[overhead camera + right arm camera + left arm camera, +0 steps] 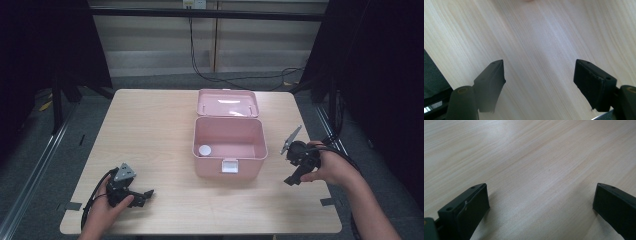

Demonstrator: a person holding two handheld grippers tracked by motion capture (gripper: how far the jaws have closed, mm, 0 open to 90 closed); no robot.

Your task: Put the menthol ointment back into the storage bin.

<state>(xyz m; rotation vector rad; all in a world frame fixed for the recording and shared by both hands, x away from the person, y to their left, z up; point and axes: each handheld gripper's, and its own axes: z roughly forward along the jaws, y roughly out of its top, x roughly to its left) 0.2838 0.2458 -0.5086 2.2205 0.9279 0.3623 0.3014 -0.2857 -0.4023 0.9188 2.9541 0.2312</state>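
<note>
**Operator:** Nearest the person, at the desk's (150, 125) front left corner, where does the left gripper (142, 195) stand?

**Inspector:** It lies low on the wood in the person's left hand (107, 210), with its cable looping round the wrist. Its jaws point right across the desk. In the left gripper view both jaws stand wide apart over bare wood grain, released, with nothing between them.

**Operator:** And the right gripper (291, 180)?

**Inspector:** It sits farther up, near the desk's right edge, in the right hand (332, 170). It tilts downward and toward the left. In the right gripper view (539, 77) the two black jaws are spread apart above bare desk surface, released and gripping nothing.

**Operator:** Location of the box?

**Inspector:** The pink box (229, 150) stands between the two grippers at the desk's centre, well apart from the left gripper and near the right one. Its lid (228, 103) is swung open toward the far side. A white latch (229, 166) hangs on the front wall.

**Operator:** Contents?

**Inspector:** A small white round object (205, 150) rests on the box floor in the front left corner. What it is cannot be told.

**Operator:** Beyond the desk?

**Inspector:** A black cable (200, 65) runs down the far wall to the floor.
</note>
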